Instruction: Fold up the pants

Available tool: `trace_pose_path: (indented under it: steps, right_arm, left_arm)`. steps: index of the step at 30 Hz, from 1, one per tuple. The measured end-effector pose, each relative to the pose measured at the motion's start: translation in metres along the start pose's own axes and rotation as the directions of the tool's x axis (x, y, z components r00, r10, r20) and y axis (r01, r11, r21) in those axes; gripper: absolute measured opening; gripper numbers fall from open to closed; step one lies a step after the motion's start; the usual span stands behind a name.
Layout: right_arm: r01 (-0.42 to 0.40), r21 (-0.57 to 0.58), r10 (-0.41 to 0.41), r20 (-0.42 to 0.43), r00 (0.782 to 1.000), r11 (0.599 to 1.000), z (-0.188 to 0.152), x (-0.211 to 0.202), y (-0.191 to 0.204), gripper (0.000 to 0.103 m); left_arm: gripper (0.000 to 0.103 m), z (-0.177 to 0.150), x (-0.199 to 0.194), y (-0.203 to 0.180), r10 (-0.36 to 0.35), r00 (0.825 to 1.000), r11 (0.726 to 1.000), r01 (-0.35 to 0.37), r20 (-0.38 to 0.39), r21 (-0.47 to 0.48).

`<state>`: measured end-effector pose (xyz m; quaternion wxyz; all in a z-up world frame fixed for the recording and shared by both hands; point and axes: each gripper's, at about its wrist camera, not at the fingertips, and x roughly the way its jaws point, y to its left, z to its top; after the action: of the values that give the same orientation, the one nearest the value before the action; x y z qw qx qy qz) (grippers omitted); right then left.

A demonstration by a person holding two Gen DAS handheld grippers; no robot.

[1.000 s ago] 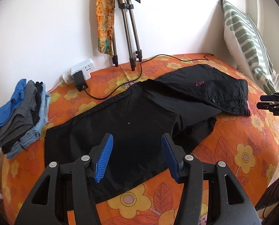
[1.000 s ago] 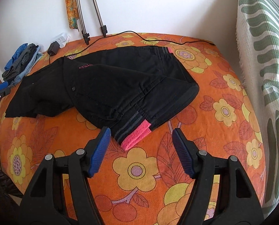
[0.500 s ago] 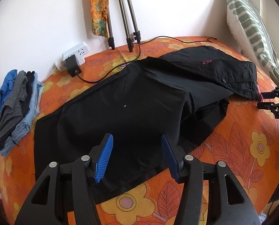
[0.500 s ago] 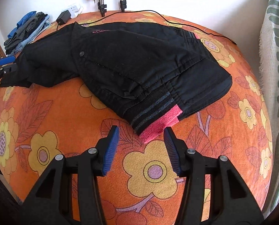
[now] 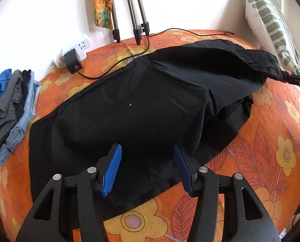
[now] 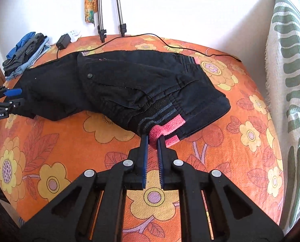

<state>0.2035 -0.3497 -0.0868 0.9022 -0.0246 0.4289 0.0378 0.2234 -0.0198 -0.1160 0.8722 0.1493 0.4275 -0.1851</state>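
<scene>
Black pants (image 5: 142, 109) lie spread on the orange flowered bed cover (image 5: 271, 157); they also show in the right wrist view (image 6: 129, 88). My right gripper (image 6: 152, 139) is shut on the pink and grey waistband (image 6: 166, 128) at the pants' near corner and lifts it a little. It also shows at the right edge of the left wrist view (image 5: 299, 79). My left gripper (image 5: 147, 157) is open over the leg end of the pants, its blue pads (image 5: 112, 169) apart and holding nothing. It shows small in the right wrist view (image 6: 10, 96).
A stack of folded clothes (image 5: 10, 109) sits at the bed's left edge. A white power strip with a black adapter (image 5: 74, 54) and a cable lie by the wall. Tripod legs (image 5: 133, 14) stand behind. A green striped pillow (image 5: 271, 20) leans at the right.
My right gripper has moved up to the waistband and shut on it, raising that corner. My left gripper has come closer over the leg end and stays open.
</scene>
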Motion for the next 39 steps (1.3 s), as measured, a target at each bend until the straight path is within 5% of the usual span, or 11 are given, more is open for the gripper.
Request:
trace_pose_path:
  steps: [9, 17, 32, 39]
  right_arm:
    - [0.087, -0.01, -0.085, 0.122, 0.989, 0.996, 0.071, -0.009, -0.014, 0.007]
    - [0.168, -0.018, -0.165, 0.109, 0.98, 0.986, 0.125, 0.04, -0.039, 0.005]
    - [0.328, -0.001, -0.326, 0.086, 0.941, 0.945, 0.18, 0.122, -0.072, 0.0]
    - [0.274, 0.057, -0.276, 0.048, 0.96, 0.96, 0.174, 0.133, -0.086, 0.0]
  left_arm:
    - [0.053, -0.002, 0.006, 0.002, -0.011, 1.0, 1.0, 0.011, -0.016, -0.009]
    - [0.053, -0.002, 0.008, 0.007, -0.027, 0.999, 0.999, 0.027, -0.024, -0.023]
    - [0.053, 0.0, -0.002, 0.007, -0.049, 0.999, 0.998, 0.049, -0.001, -0.031]
    - [0.053, 0.004, -0.009, 0.009, -0.057, 0.998, 0.998, 0.058, 0.019, -0.039]
